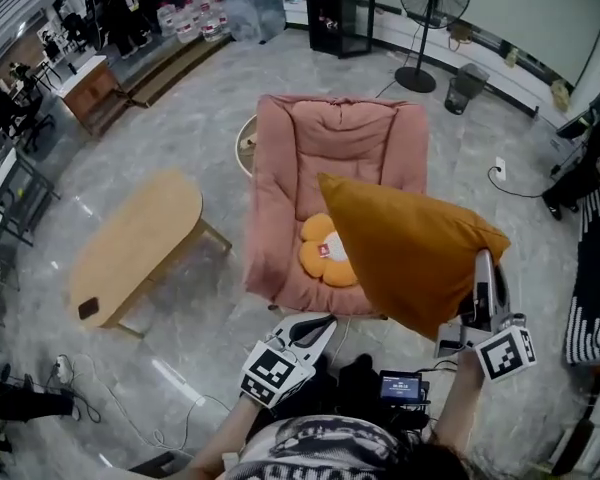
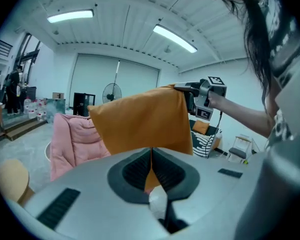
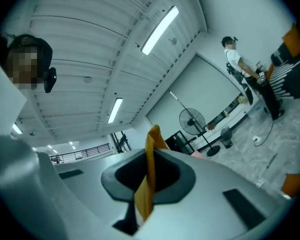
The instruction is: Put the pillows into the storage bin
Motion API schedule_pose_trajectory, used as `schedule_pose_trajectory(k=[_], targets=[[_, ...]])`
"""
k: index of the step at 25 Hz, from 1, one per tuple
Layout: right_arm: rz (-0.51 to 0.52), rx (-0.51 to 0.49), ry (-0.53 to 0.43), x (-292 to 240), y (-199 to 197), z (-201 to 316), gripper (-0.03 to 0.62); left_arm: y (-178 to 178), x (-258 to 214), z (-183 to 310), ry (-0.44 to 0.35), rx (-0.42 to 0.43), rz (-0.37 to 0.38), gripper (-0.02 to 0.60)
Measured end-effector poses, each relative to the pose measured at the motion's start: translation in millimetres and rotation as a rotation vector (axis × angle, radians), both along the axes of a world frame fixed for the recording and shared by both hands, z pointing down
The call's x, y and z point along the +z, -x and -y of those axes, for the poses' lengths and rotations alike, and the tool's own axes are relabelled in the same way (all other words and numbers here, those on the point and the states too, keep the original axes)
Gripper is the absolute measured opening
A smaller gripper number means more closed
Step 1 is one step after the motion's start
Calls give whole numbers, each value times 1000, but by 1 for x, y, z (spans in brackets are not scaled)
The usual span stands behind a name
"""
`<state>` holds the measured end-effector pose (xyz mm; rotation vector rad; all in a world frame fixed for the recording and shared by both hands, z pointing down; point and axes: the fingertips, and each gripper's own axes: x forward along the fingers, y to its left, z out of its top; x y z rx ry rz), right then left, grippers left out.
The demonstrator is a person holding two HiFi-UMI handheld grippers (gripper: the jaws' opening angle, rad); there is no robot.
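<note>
Right gripper [image 1: 483,266] pinching edge of orange pillow [image 1: 405,238], holding it in air just in front of pink lounge chair [image 1: 340,143]. Chair cradling yellow flower cushion [image 1: 325,251] on seat. Left gripper [image 2: 151,161] sitting lower, fingers pressing together, gripping nothing.

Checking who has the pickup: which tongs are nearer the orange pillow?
Right. The right tongs are clamped on an edge of the orange pillow, holding it in the air. The left tongs are shut and empty, lower down and clear of it.
</note>
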<state>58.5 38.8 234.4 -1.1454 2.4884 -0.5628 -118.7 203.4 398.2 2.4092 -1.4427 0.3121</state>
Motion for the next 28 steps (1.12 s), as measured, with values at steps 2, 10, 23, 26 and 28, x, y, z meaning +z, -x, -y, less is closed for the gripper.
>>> schedule_pose_trajectory(k=[2,10,23,26,28], targets=[[-1,73,-20,-4,-10,-10,20,5,-1,2,-19,61,-1,15],[6,355,-51,-15,-86,-55,20,-13,-1,26,-58,279,-13,15],[-204,688,-3,-1,-206,-100,20,-110,2,53,-48,548,-38,15],[-212,743,26,9,-245,-95,20,-133,5,64,-38,566,-31,15],[-205,773,44,17,-274,-90,20,-148,9,75,-31,566,-23,15]])
